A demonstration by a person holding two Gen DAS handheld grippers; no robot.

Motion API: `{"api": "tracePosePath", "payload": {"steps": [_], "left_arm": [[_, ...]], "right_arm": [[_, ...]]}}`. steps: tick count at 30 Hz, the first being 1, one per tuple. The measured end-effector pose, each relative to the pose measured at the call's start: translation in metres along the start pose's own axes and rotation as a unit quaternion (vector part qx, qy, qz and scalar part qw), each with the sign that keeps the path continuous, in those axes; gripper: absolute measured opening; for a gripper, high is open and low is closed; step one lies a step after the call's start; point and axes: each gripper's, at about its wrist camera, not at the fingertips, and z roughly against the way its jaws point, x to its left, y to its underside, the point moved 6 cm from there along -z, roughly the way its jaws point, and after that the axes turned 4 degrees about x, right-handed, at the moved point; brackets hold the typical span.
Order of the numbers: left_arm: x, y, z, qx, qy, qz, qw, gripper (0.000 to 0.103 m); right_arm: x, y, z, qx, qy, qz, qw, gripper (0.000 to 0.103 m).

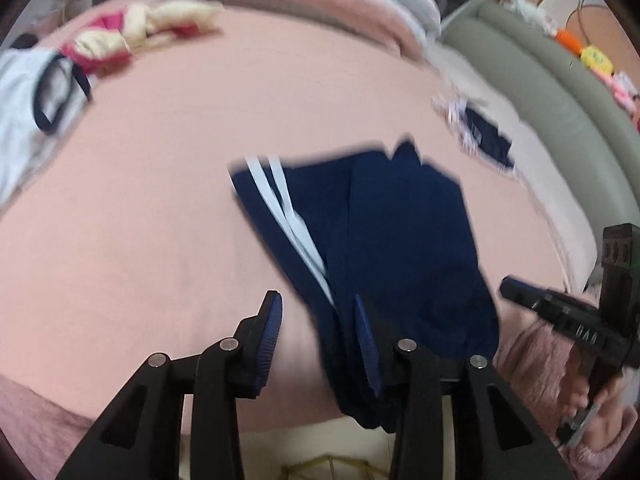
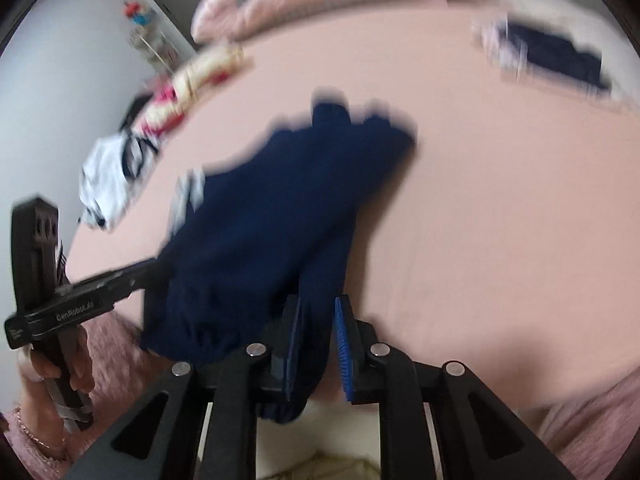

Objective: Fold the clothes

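The left gripper (image 1: 318,330) is open beside the navy pants (image 1: 372,232). The right gripper (image 2: 318,344) is open too, with cloth loose between its pads. Both should grab the near edge firmly on the bed (image 1: 160,200).

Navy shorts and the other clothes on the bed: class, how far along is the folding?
Done: one dark folded item lies at the far right of the bed. In hand: the navy shorts, doubled lengthways, near end hanging inside the open right gripper, beside the open left gripper. Left: the white top and the pink and cream heap lie unfolded.
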Motion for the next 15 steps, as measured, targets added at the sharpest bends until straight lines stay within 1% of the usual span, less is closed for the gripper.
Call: {"api": "tracePosePath", "payload": {"steps": [1, 3, 4, 6, 7, 9, 11, 12, 13, 14, 15], "left_arm": [[0.000, -0.008, 0.006, -0.010, -0.001, -0.010, 0.9999, 0.034], [-0.007, -0.026, 0.003, -0.017, 0.007, -0.029, 0.9994, 0.034], [-0.011, -0.036, -0.004, -0.016, 0.016, -0.031, 0.9993, 0.034], [-0.017, -0.053, -0.026, 0.001, 0.046, -0.017, 0.9988, 0.034], [-0.020, -0.059, -0.037, 0.013, 0.056, -0.014, 0.9983, 0.034], [-0.022, -0.056, -0.061, 0.051, 0.044, -0.018, 0.9976, 0.034], [-0.030, -0.052, -0.079, 0.082, 0.041, -0.018, 0.9956, 0.034], [-0.036, -0.051, -0.083, 0.088, 0.044, -0.021, 0.9949, 0.033], [-0.044, -0.050, -0.079, 0.079, 0.050, -0.033, 0.9950, 0.027], [-0.054, -0.049, -0.073, 0.069, 0.057, -0.051, 0.9947, 0.025], [-0.065, -0.046, -0.066, 0.060, 0.063, -0.070, 0.9937, 0.024]], "right_arm": [[-0.001, -0.013, 0.005, -0.011, 0.010, 0.010, 1.000, 0.028], [-0.005, -0.041, 0.011, -0.026, 0.035, 0.034, 0.998, 0.033], [-0.010, -0.052, 0.009, -0.026, 0.046, 0.043, 0.998, 0.033], [-0.021, -0.071, -0.004, -0.014, 0.062, 0.054, 0.997, 0.033], [-0.026, -0.072, -0.011, -0.009, 0.059, 0.053, 0.997, 0.033], [-0.034, -0.068, -0.020, -0.008, 0.037, 0.040, 0.998, 0.033], [-0.042, -0.052, -0.025, -0.006, 0.009, 0.017, 1.000, 0.033], [-0.043, -0.045, -0.030, 0.003, 0.003, 0.007, 1.000, 0.033], [-0.042, -0.041, -0.031, 0.009, 0.004, 0.009, 1.000, 0.033], [-0.040, -0.038, -0.032, 0.013, 0.007, 0.016, 1.000, 0.033], [-0.038, -0.039, -0.031, 0.010, 0.011, 0.024, 1.000, 0.033]]}}
